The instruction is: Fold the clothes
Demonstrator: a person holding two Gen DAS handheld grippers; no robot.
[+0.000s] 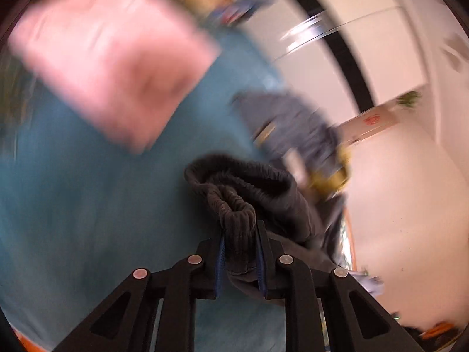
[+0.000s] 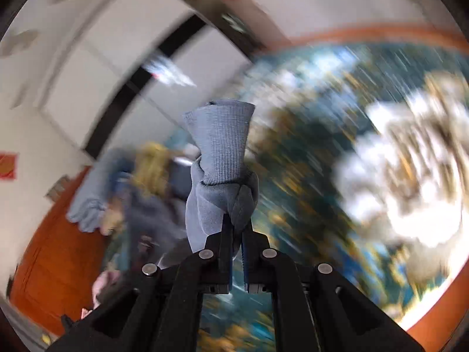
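Left tool [image 1: 240, 231] clamped on the ribbed dark waistband [image 1: 234, 205] of a dark garment; fabric bunches up between the jaws and hangs off to the right. Right tool [image 2: 237, 228] pinched shut on a blue-grey ribbed cuff [image 2: 219, 146], which stands up past the tips.

Both pieces judged soft, light and limp: they will sag and twist. The elastic rib looks like the firmest place to hold.

Left view alone shows a teal surface [image 1: 73, 205] with a pink folded item [image 1: 102, 52] on it, heavily blurred. Right view alone shows a patterned teal-and-white cloth [image 2: 366, 161] and orange edge [image 2: 58, 264]. Whether cuff and waistband belong to one garment, cannot tell.
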